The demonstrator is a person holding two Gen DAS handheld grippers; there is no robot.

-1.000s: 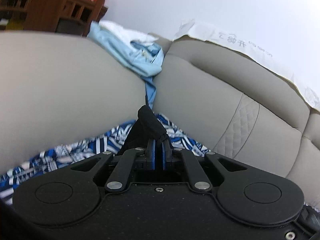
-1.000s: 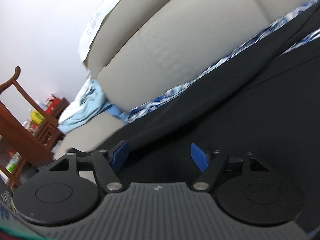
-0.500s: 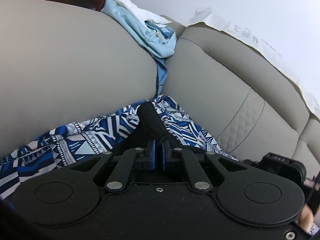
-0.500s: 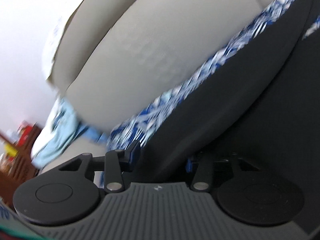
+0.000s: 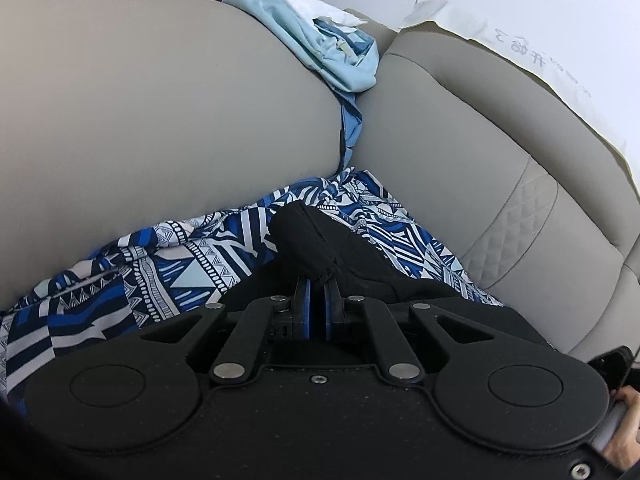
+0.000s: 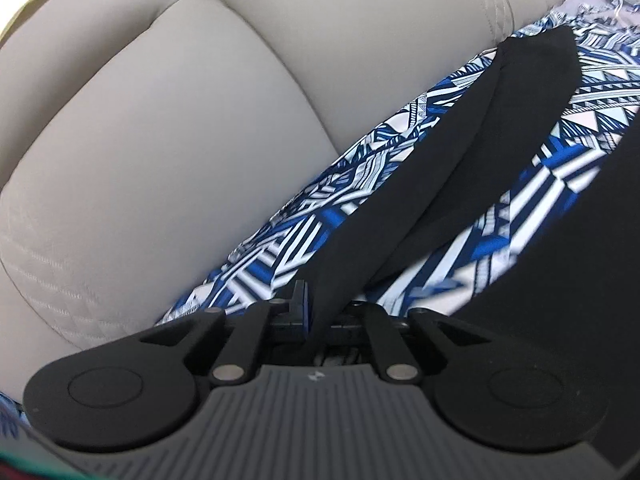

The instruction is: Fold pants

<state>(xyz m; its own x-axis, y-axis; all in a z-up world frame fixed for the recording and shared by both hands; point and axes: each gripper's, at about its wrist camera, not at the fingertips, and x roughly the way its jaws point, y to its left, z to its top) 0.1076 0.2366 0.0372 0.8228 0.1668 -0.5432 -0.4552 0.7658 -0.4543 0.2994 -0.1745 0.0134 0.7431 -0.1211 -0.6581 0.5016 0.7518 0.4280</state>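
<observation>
The black pants (image 5: pixel 320 240) lie on a blue-and-white patterned cloth on a beige sofa. My left gripper (image 5: pixel 317 294) is shut on a bunched corner of the pants, which sticks up past the blue pads. My right gripper (image 6: pixel 320 300) is shut on an edge of the black pants (image 6: pixel 460 168); the fabric runs taut from the jaws up to the far right. Its right pad is hidden by the cloth. More black fabric (image 6: pixel 580 280) fills the right side of the right wrist view.
The patterned cloth (image 5: pixel 168 268) (image 6: pixel 312 216) covers the sofa seat. Beige backrest cushions (image 5: pixel 160 100) (image 6: pixel 180 128) rise close behind. A light blue garment (image 5: pixel 332 52) is tucked between cushions. A white sheet (image 5: pixel 540 52) drapes the sofa top. A hand (image 5: pixel 624 436) shows at the lower right.
My right gripper has closed on the pants edge and swung to the right along the sofa. My left gripper has kept its grip and dropped lower toward the seat.
</observation>
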